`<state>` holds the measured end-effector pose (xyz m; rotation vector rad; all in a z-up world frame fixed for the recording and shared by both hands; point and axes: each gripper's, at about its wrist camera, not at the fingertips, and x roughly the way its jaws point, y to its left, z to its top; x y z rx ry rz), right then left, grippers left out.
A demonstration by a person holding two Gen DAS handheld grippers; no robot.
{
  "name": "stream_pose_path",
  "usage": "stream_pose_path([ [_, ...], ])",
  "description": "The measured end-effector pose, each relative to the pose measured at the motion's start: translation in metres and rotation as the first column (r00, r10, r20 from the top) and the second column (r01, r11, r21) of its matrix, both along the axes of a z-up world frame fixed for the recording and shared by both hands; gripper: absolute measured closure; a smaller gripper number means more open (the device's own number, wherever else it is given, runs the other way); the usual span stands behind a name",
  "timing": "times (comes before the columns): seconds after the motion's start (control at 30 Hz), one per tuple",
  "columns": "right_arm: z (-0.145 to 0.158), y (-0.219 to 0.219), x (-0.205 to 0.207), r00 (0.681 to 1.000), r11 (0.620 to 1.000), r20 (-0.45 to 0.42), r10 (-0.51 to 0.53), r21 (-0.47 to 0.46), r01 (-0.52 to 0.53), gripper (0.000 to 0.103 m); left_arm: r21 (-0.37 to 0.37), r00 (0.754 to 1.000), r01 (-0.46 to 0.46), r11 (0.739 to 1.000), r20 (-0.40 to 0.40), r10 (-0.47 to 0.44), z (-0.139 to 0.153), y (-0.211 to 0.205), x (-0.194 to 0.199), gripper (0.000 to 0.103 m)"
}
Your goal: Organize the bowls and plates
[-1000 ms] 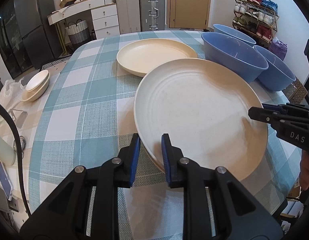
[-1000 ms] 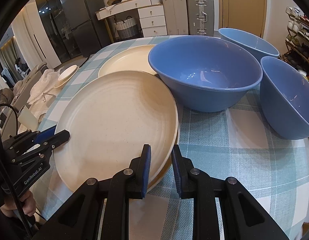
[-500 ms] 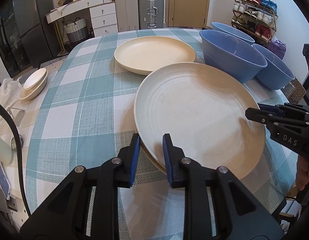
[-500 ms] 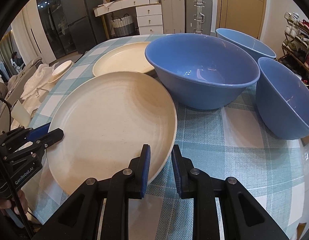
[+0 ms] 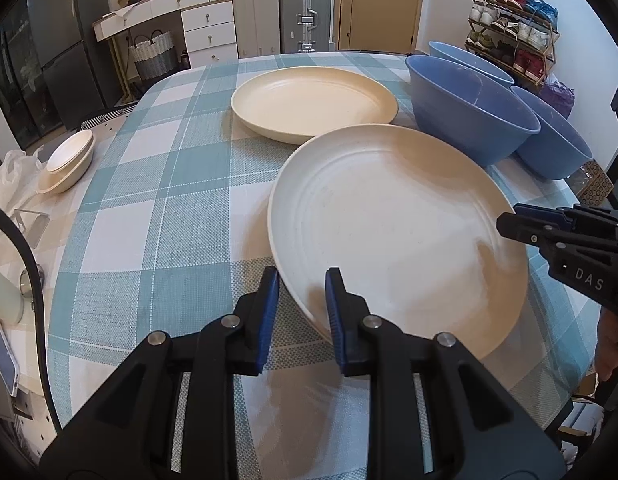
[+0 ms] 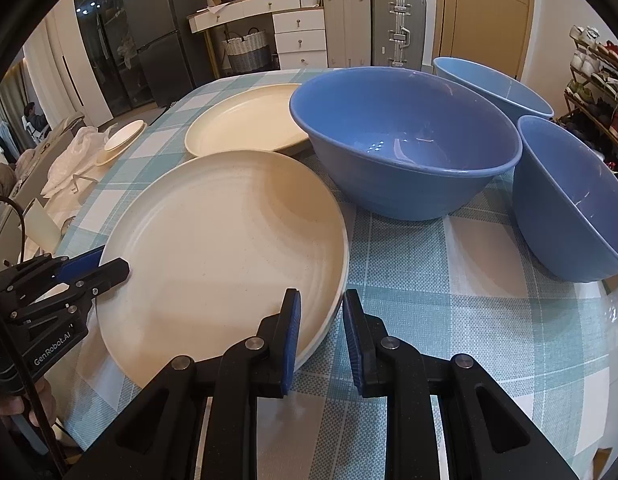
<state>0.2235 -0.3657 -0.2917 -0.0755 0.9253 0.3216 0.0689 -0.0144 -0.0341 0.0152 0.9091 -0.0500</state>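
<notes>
Since both the left gripper [image 5: 299,300] and right gripper [image 6: 321,322] have their jaws clamped on opposite rims of the near plate [image 5: 393,228], just over the surface, uneven pulling could tip it into the blue bowl [image 6: 405,144].

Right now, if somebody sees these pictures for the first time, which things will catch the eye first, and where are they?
First, the big cream plate at the near edge of the checked tablecloth, pinched at opposite rims by the left gripper and the right gripper. Behind it lies a second cream plate. To its right stand three blue bowls.
</notes>
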Motion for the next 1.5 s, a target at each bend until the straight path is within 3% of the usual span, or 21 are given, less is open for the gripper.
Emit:
stream_pose_path([
  [0.1,0.003,-0.001,-0.001,1.000,1.000,0.002,0.012,0.009,-0.012,0.077,-0.027,1.000,0.001,1.000,-0.003,-0.001,0.003,0.004,0.000,0.079],
  [0.17,0.007,-0.002,-0.002,1.000,1.000,0.007,0.018,0.015,-0.018,0.069,-0.052,1.000,0.002,0.999,0.006,-0.002,0.008,0.007,-0.001,0.067],
  [0.23,0.014,-0.006,-0.004,1.000,0.998,0.015,0.027,0.056,-0.028,0.049,-0.088,1.000,0.003,0.996,0.030,0.000,0.016,0.011,-0.003,0.043],
  [0.3,0.024,-0.010,-0.006,0.999,0.996,0.037,0.030,0.089,-0.033,0.035,-0.111,0.998,0.002,0.994,0.056,0.004,0.026,0.015,-0.004,0.031],
  [0.4,0.041,-0.014,-0.011,0.996,0.992,0.074,0.047,0.115,-0.056,0.016,-0.124,0.995,0.004,0.992,0.097,0.008,0.044,0.019,-0.004,0.028],
  [0.57,0.066,-0.018,-0.017,0.989,0.993,0.138,0.058,0.093,-0.071,0.004,-0.138,0.991,-0.004,0.990,0.132,0.022,0.067,0.027,0.000,0.019],
  [0.63,0.079,-0.022,-0.017,0.985,0.991,0.163,0.061,0.105,-0.079,0.002,-0.126,0.989,-0.005,0.992,0.148,0.023,0.077,0.028,0.000,0.002],
  [0.87,0.121,-0.031,-0.008,0.974,0.986,0.214,0.080,0.129,-0.110,0.001,-0.120,0.978,-0.010,0.993,0.204,0.035,0.106,0.031,0.000,0.002],
  [1.17,0.172,-0.038,0.019,0.956,0.981,0.268,0.116,0.120,-0.152,0.001,-0.137,0.970,-0.063,0.989,0.224,0.093,0.131,0.048,0.015,0.002],
  [1.5,0.211,-0.048,0.050,0.938,0.973,0.321,0.128,0.141,-0.181,0.001,-0.153,0.959,-0.131,0.979,0.232,0.165,0.154,0.074,0.039,0.002],
])
